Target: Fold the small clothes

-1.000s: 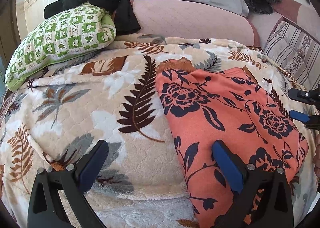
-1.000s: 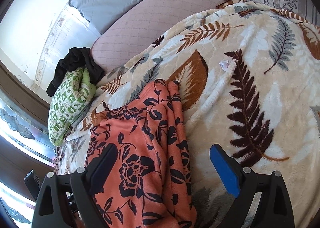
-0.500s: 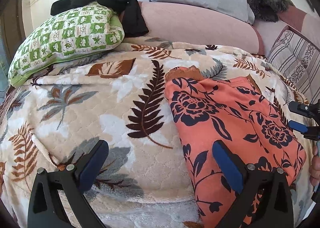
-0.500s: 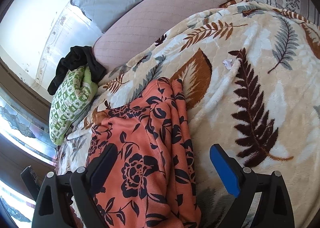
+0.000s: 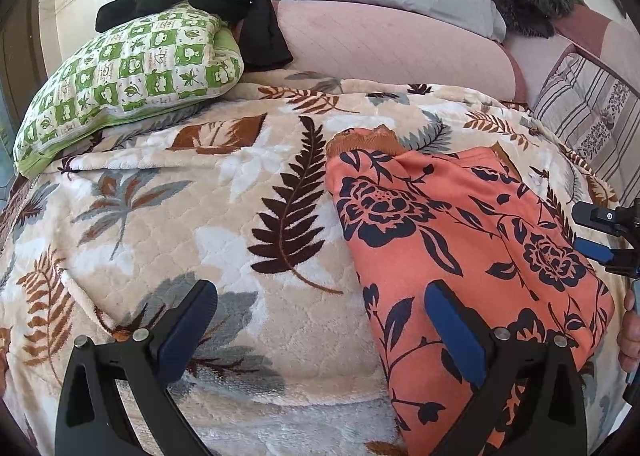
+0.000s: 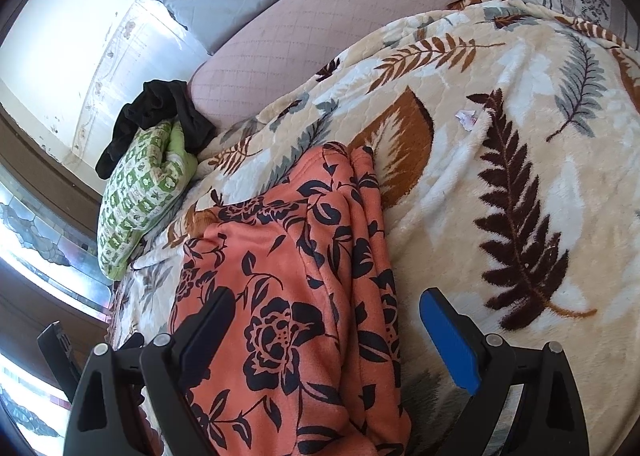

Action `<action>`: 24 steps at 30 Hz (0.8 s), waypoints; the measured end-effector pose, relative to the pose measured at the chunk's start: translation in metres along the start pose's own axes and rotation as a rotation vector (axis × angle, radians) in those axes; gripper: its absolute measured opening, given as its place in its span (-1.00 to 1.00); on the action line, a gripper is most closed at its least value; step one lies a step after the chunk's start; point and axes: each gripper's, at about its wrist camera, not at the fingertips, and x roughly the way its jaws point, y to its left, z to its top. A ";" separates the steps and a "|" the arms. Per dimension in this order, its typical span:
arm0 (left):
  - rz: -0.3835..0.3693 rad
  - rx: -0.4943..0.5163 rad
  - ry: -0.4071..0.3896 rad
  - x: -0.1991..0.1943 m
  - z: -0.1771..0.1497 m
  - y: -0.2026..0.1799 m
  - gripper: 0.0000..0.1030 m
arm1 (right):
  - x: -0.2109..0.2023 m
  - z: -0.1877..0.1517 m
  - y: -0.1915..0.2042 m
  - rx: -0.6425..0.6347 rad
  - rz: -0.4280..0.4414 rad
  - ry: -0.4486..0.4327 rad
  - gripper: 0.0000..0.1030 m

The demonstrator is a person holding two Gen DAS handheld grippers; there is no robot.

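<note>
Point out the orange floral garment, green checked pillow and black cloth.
orange floral garment (image 5: 460,240): left wrist view, middle of top layer.
green checked pillow (image 5: 128,72): left wrist view, top face.
black cloth (image 6: 160,112): right wrist view, bunched middle.

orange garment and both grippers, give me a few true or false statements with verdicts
1. The orange garment lies on the leaf-print blanket. True.
2. The left gripper is shut on the garment. False: its jaws stand wide open and hold nothing.
3. The black cloth lies on top of the green pillow. True.
4. The right gripper is open, with the garment's edge between its fingers. True.
5. The garment is spread out in a single flat layer. False: the right wrist view shows several layers stacked along its edge.
6. The green pillow rests on the garment. False: they lie apart on the blanket.
</note>
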 end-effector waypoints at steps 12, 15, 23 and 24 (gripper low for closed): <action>-0.011 0.000 0.010 0.001 0.000 -0.001 1.00 | 0.001 -0.001 0.004 -0.014 0.006 0.000 0.85; -0.016 0.000 0.010 0.001 0.000 -0.001 1.00 | 0.000 -0.001 0.004 -0.018 0.008 -0.004 0.85; -0.025 0.004 0.011 0.001 0.000 -0.002 1.00 | 0.000 -0.001 0.005 -0.020 0.012 -0.005 0.85; -0.026 0.005 0.011 0.001 0.000 -0.002 1.00 | 0.000 -0.001 0.005 -0.020 0.012 -0.005 0.85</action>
